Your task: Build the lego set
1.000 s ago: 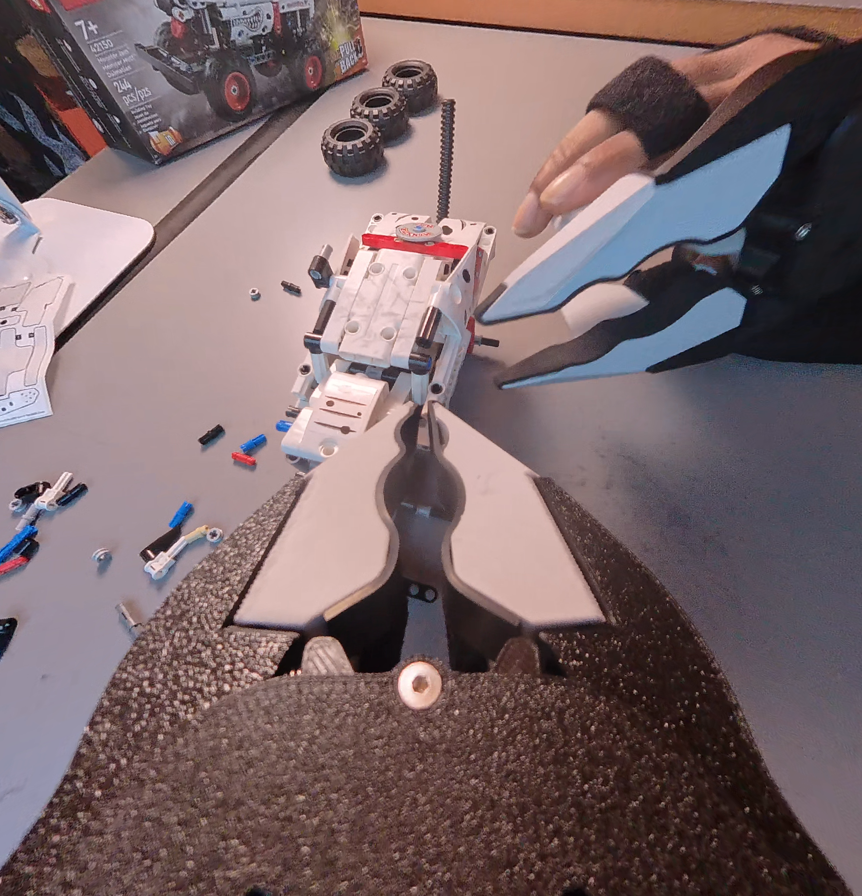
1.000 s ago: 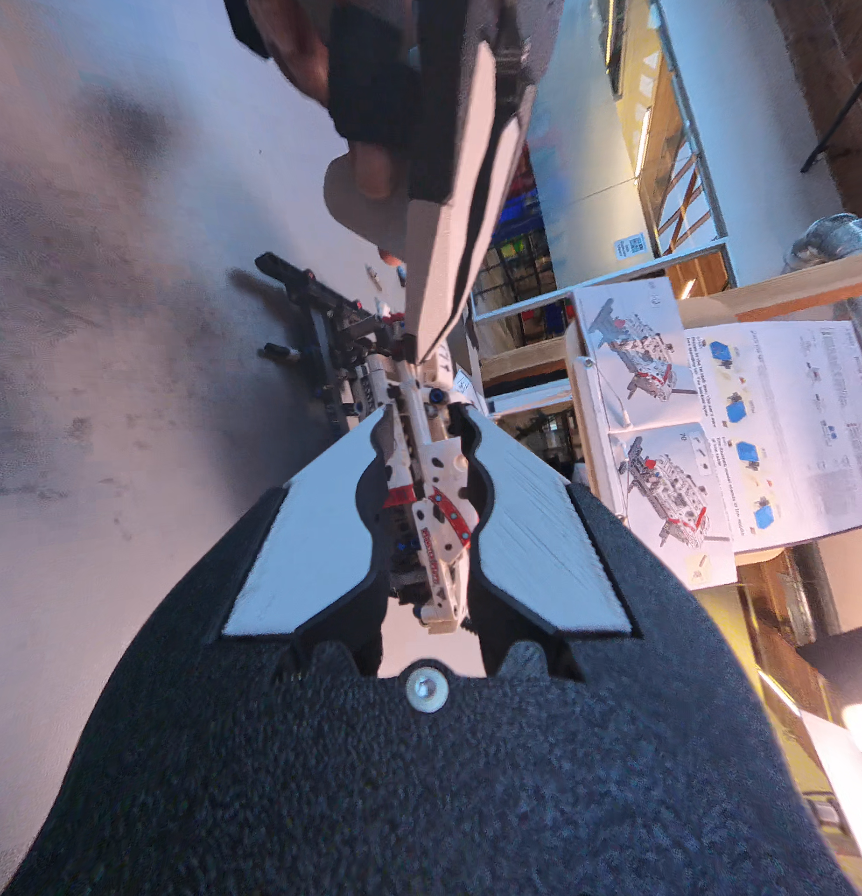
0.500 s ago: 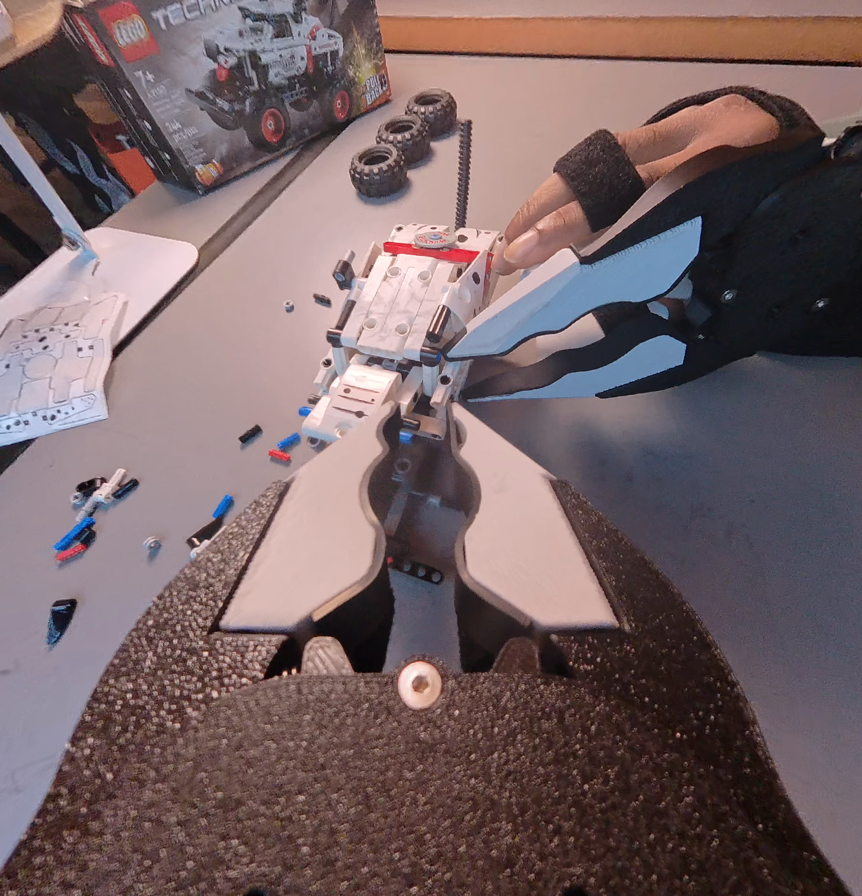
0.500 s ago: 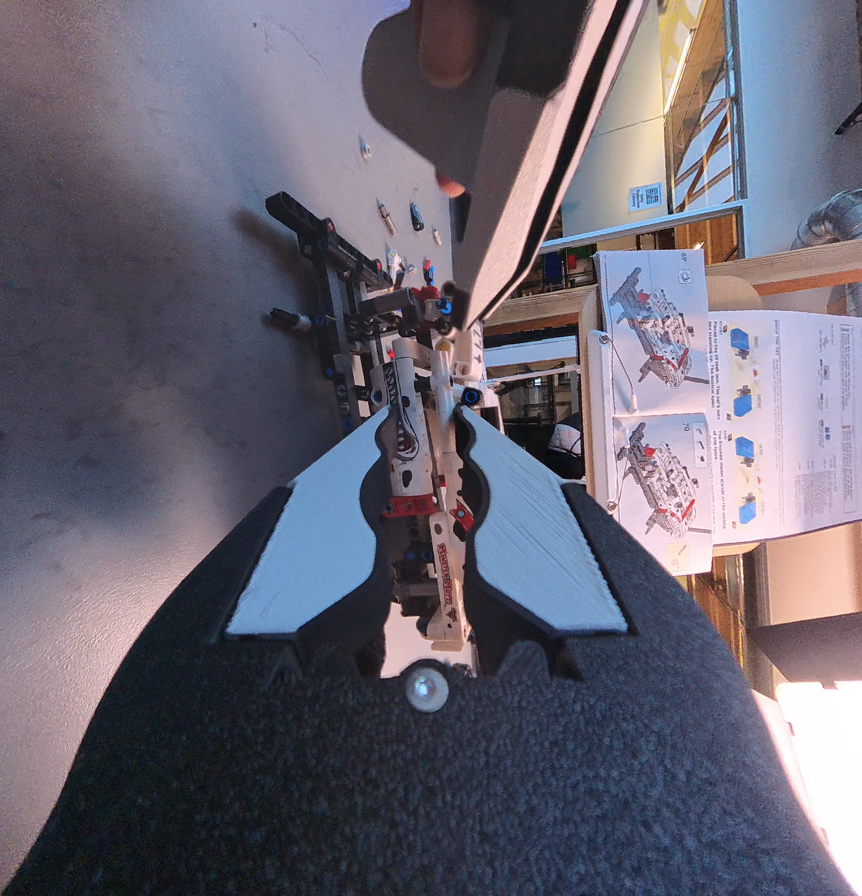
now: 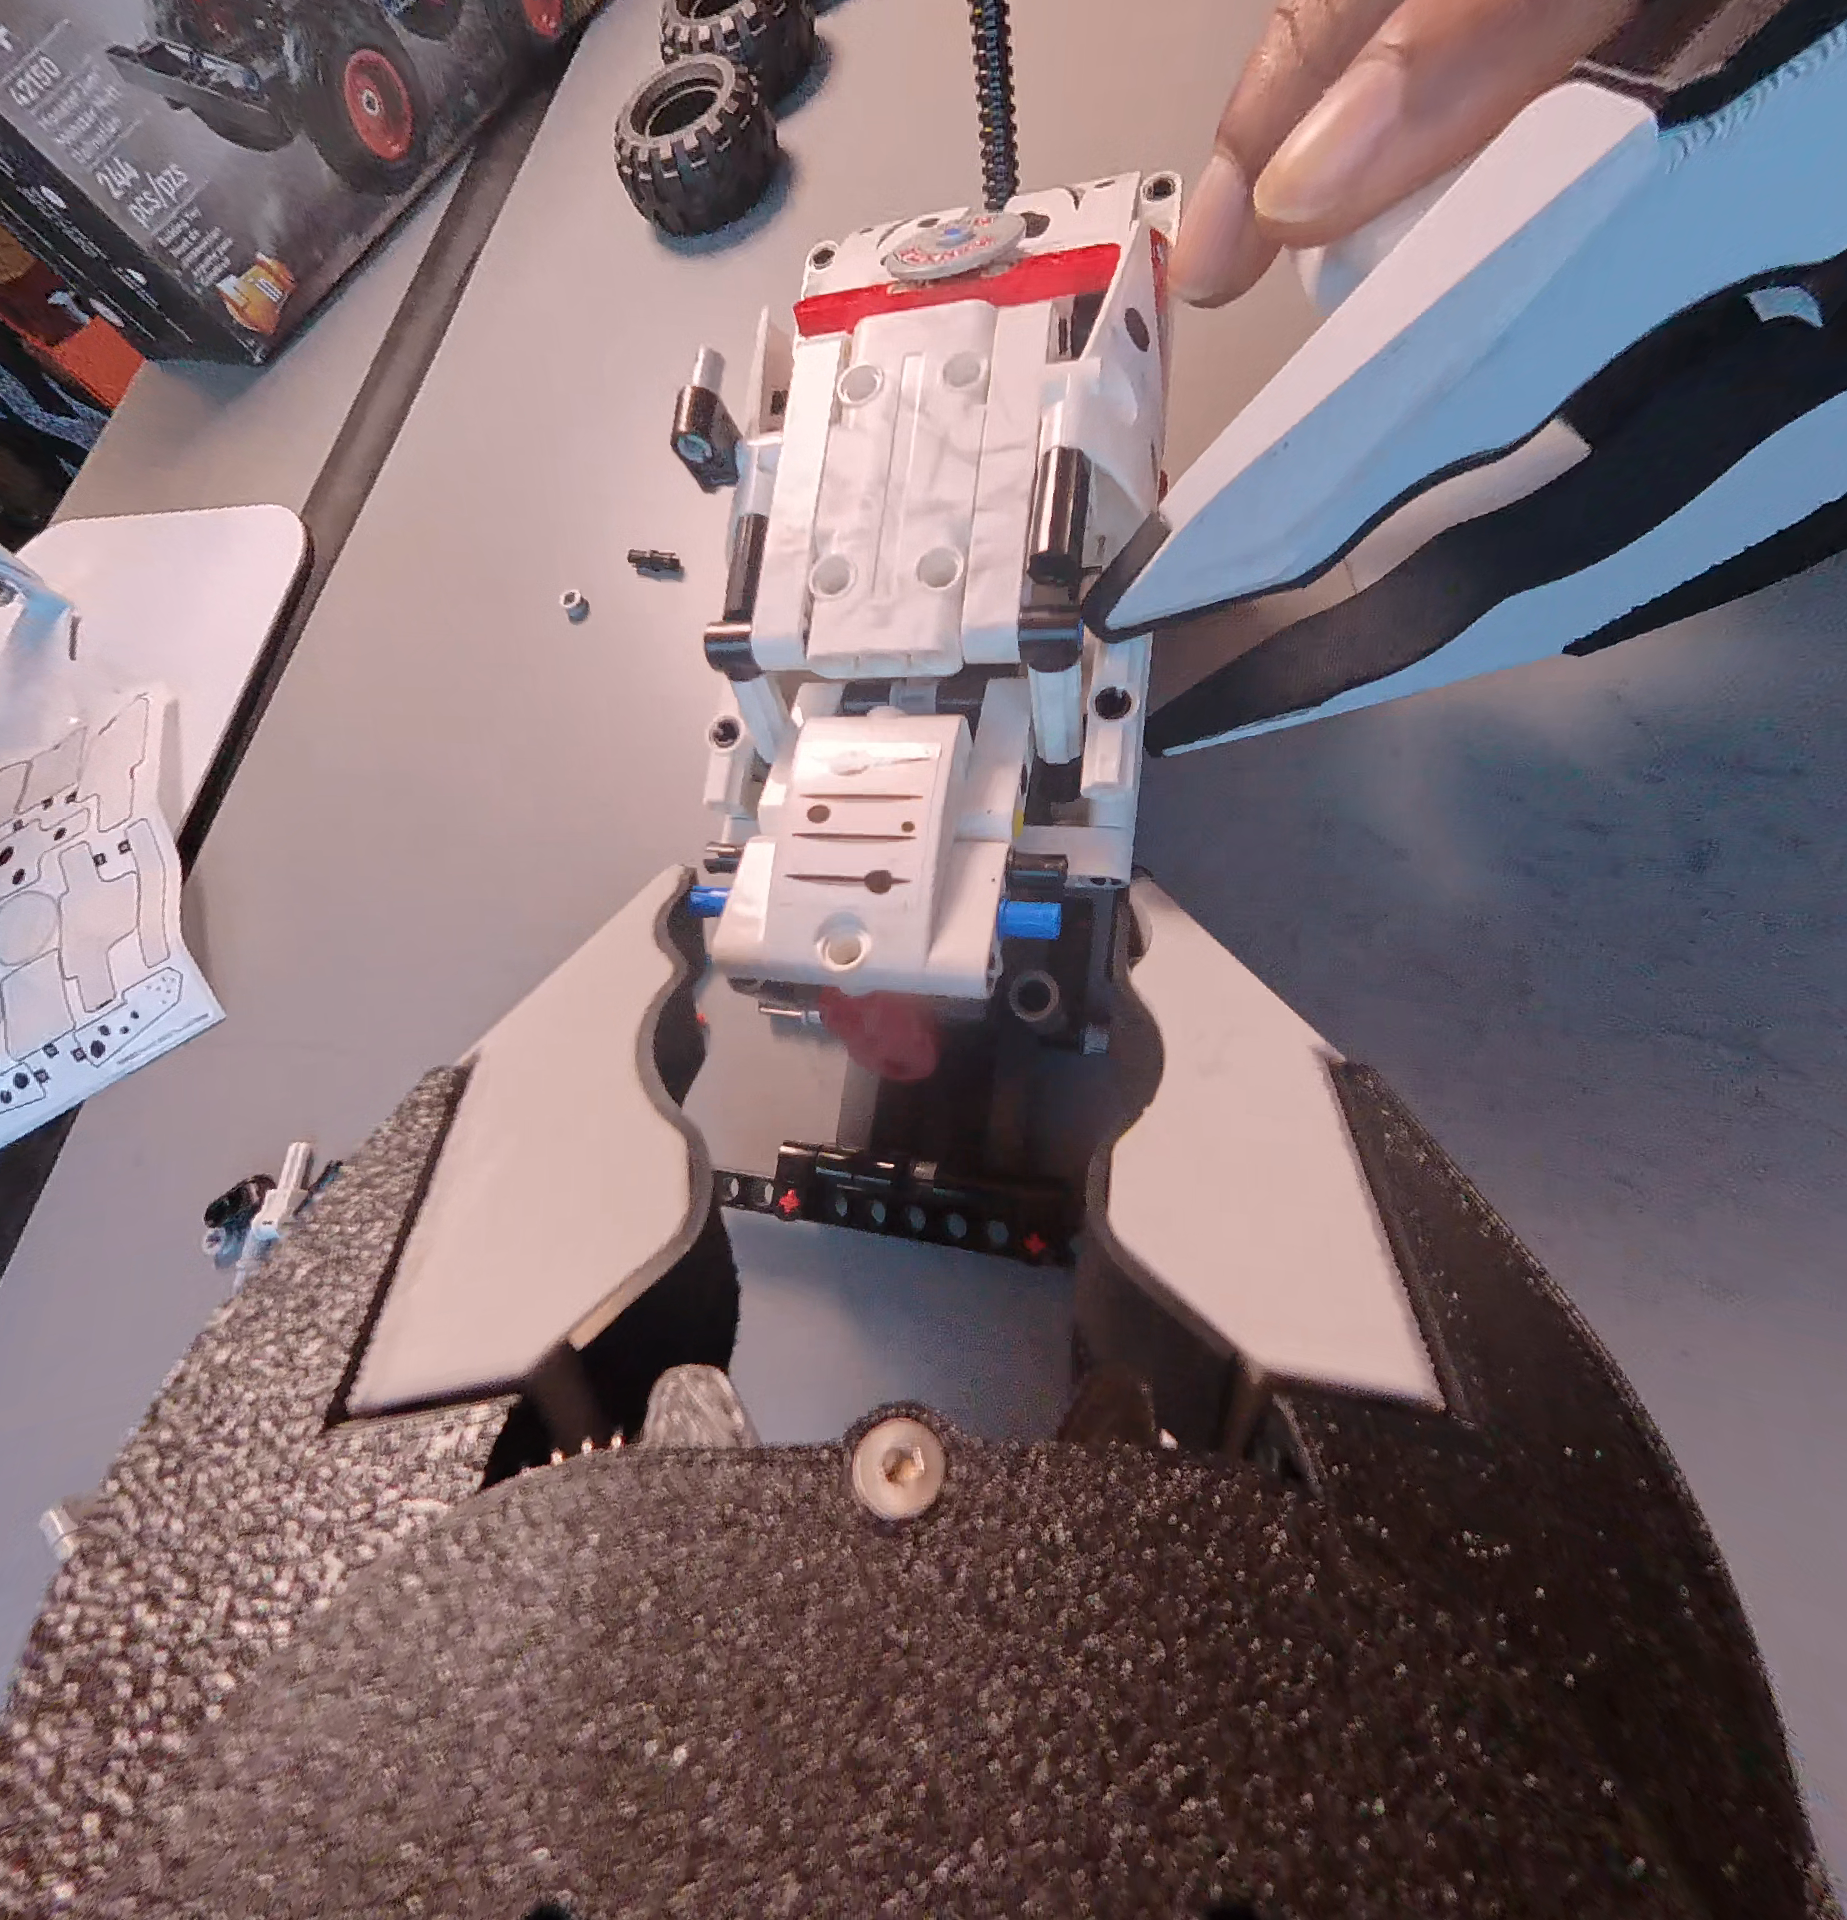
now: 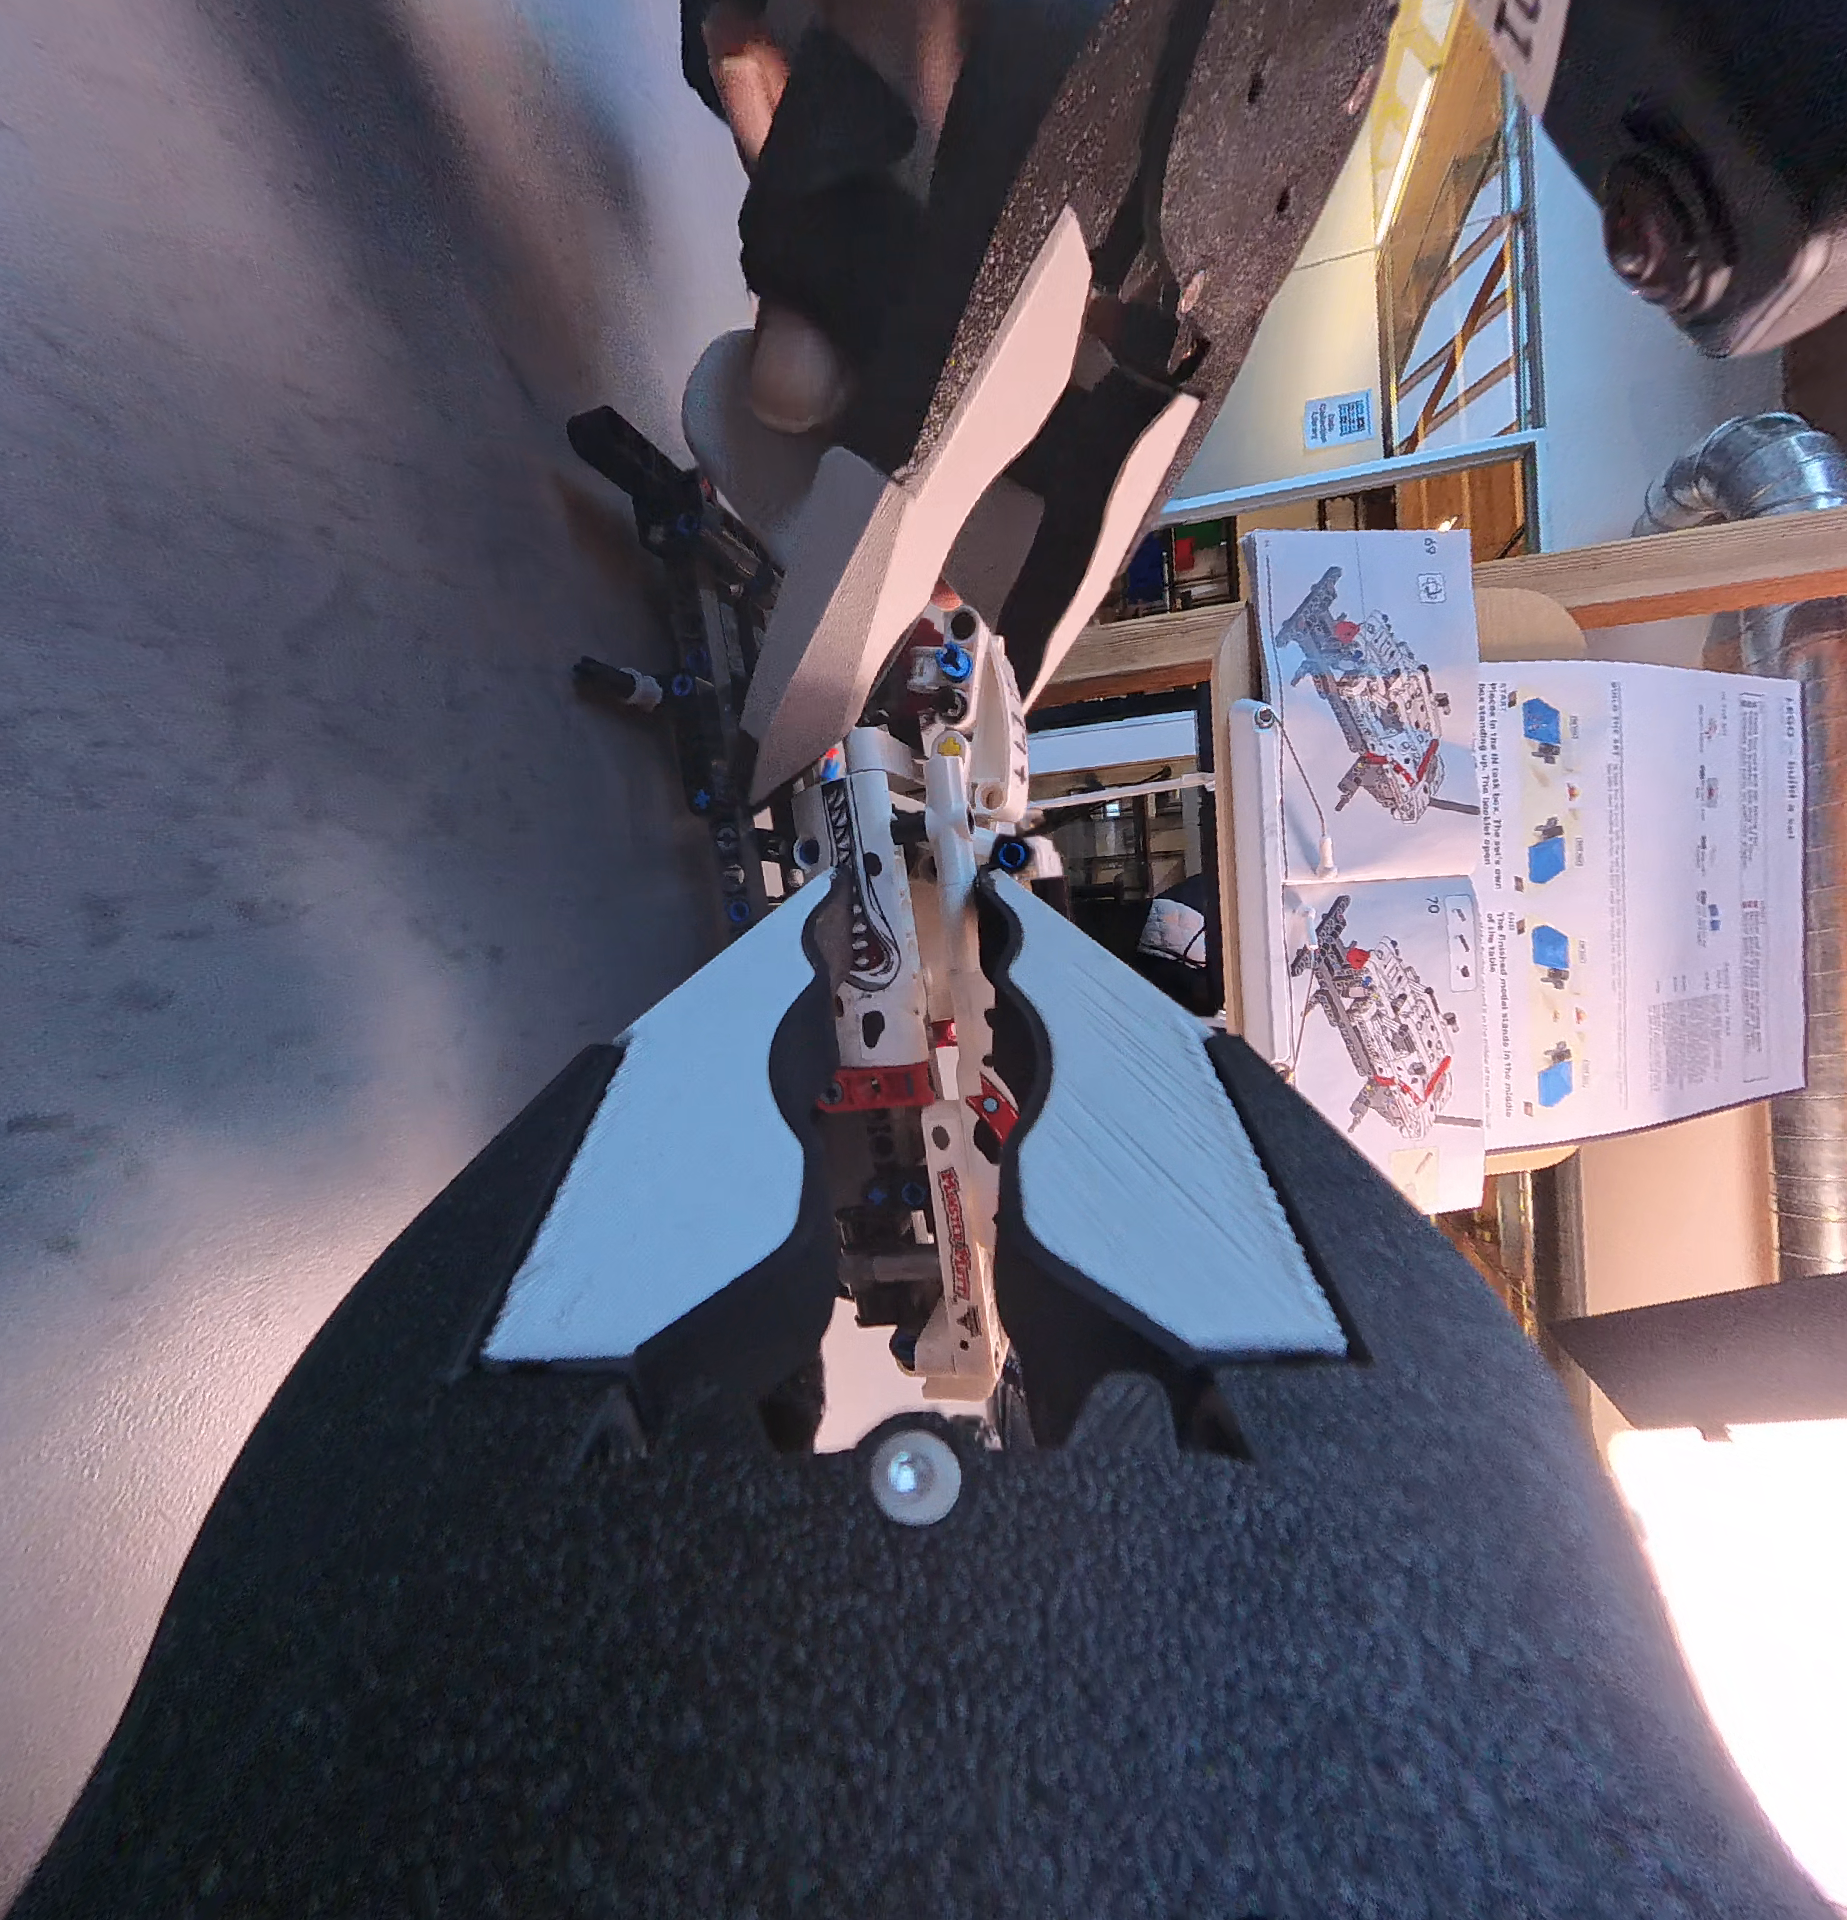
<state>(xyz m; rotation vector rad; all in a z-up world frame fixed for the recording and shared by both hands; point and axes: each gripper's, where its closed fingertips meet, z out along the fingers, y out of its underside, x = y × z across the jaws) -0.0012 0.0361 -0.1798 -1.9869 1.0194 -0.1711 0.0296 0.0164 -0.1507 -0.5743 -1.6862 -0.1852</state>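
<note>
Truck body (image 5: 929,582) was mostly built, wheels (image 5: 695,145) unmounted near the table's (image 5: 1521,1039) far edge; left gripper (image 5: 908,935) spread around it, right gripper (image 6: 903,883) clamped it.

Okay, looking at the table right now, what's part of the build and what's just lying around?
Part of the job:
truck model
left tongs, open around its front
right tongs, at its side
black tyres
small loose pieces
instruction booklet

Lying about:
sticker sheet
set box
</note>
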